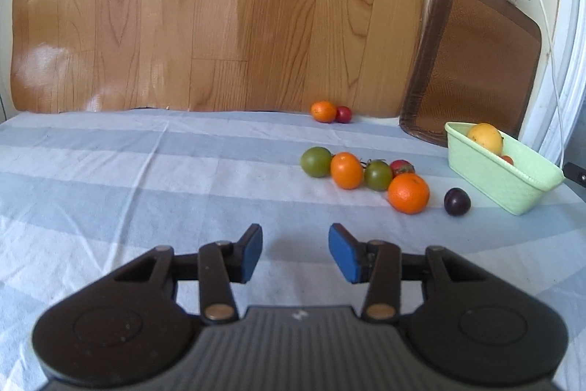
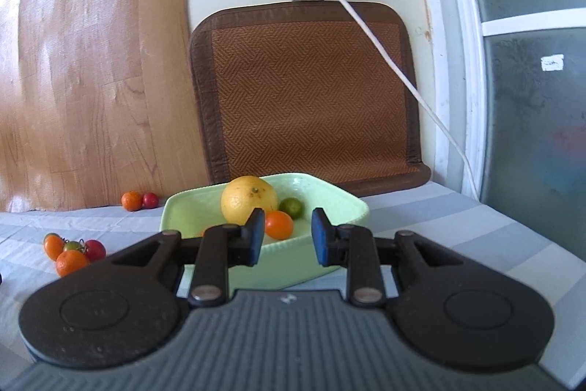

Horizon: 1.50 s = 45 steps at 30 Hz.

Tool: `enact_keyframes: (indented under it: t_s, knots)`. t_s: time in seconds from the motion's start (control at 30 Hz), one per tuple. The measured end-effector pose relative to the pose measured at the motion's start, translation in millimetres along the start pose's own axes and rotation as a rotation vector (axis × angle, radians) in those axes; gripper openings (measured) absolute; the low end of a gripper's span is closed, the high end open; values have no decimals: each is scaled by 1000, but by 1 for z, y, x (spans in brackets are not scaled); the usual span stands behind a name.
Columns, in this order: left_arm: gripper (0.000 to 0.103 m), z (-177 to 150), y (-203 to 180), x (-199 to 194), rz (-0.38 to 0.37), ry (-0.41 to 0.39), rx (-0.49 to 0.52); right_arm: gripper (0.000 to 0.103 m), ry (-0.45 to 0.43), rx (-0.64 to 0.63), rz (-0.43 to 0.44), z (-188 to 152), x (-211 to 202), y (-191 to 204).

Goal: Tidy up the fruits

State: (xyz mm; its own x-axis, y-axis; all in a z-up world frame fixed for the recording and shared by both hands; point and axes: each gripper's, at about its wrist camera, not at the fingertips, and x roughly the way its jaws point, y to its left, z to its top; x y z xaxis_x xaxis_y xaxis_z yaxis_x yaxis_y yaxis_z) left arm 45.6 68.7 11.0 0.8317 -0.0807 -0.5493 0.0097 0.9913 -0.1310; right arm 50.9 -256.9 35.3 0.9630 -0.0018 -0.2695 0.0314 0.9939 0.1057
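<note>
A pale green basket (image 1: 512,185) stands at the right on the striped cloth; in the right wrist view the basket (image 2: 340,198) holds a yellow citrus (image 2: 249,198), a small orange fruit (image 2: 279,225) and a lime (image 2: 292,207). Loose fruit lies left of it: a cluster of oranges (image 1: 408,194), green tomatoes (image 1: 316,161) and a red one (image 1: 402,166), plus a dark plum (image 1: 457,202). An orange and a red fruit (image 1: 323,111) lie by the wall. My left gripper (image 1: 295,251) is open and empty, short of the cluster. My right gripper (image 2: 287,235) is open and empty over the basket's near rim.
A wood-pattern sheet (image 1: 183,10) covers the wall behind. A woven brown mat (image 2: 304,87) leans on the wall behind the basket. A white power strip with a cable (image 2: 381,50) hangs above it. A window frame (image 2: 472,61) is at the right.
</note>
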Motion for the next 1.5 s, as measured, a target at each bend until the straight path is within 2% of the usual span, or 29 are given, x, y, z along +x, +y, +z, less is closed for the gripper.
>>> enact_keyframes:
  t_s: [0.23,0.33,1.5]
  knots:
    - [41,-4,-13,-6,7,-47,61,31,23,23,-2,1,3,-3]
    - [45,-4,-14,-7,9,-56,67,31,26,23,1,1,4,-2]
    - [47,-4,-14,-6,9,-58,67,32,30,29,6,1,3,-2]
